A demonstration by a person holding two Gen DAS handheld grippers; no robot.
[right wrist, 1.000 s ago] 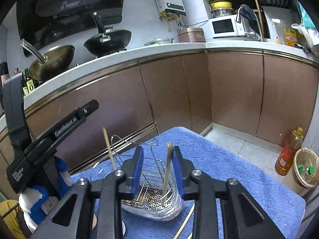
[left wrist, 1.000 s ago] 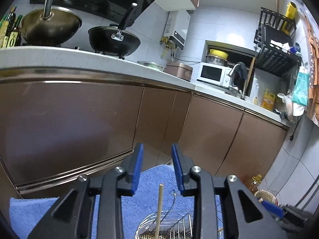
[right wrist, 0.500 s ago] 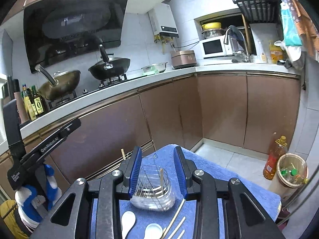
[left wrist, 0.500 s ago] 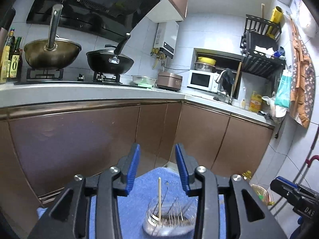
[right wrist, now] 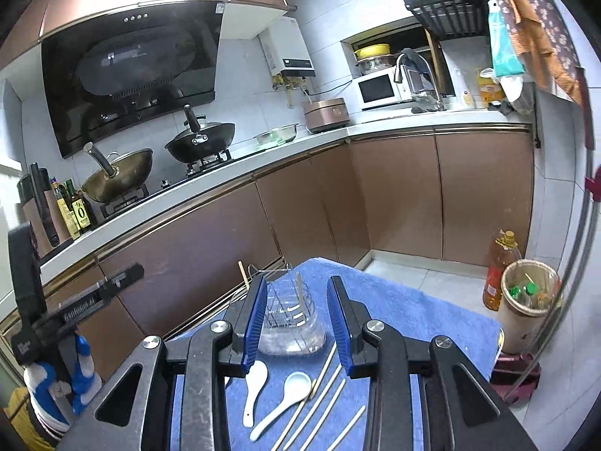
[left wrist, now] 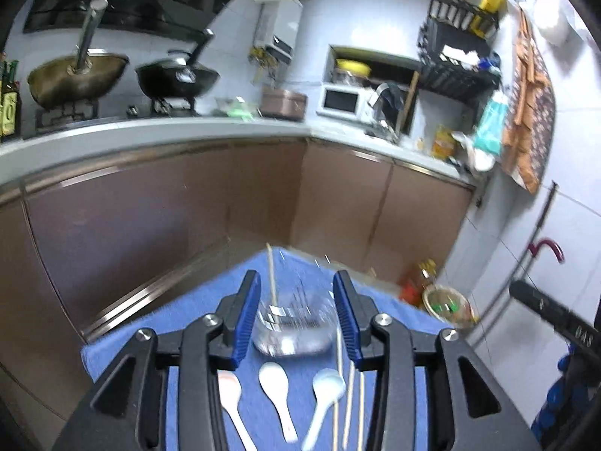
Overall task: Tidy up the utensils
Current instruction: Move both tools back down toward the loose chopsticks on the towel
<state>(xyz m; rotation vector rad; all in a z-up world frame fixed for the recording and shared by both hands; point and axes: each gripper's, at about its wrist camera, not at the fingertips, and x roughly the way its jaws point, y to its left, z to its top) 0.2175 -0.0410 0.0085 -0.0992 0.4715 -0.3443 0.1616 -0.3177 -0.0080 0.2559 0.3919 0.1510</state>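
Spoons [left wrist: 276, 387] lie on the blue towel [left wrist: 188, 312] under my left gripper [left wrist: 296, 315]; its jaws, just widened, hold nothing, the wire holder [left wrist: 295, 329] beyond them; right view: right gripper [right wrist: 296, 319] part open, empty, chopsticks [right wrist: 323, 402] below, holder past the fingertips.

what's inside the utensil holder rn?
Two chopsticks stand in the utensil holder, one near its middle, one at its left edge. Its perforated floor is mostly hidden behind the clear base, so anything lying flat there can't be ruled out.
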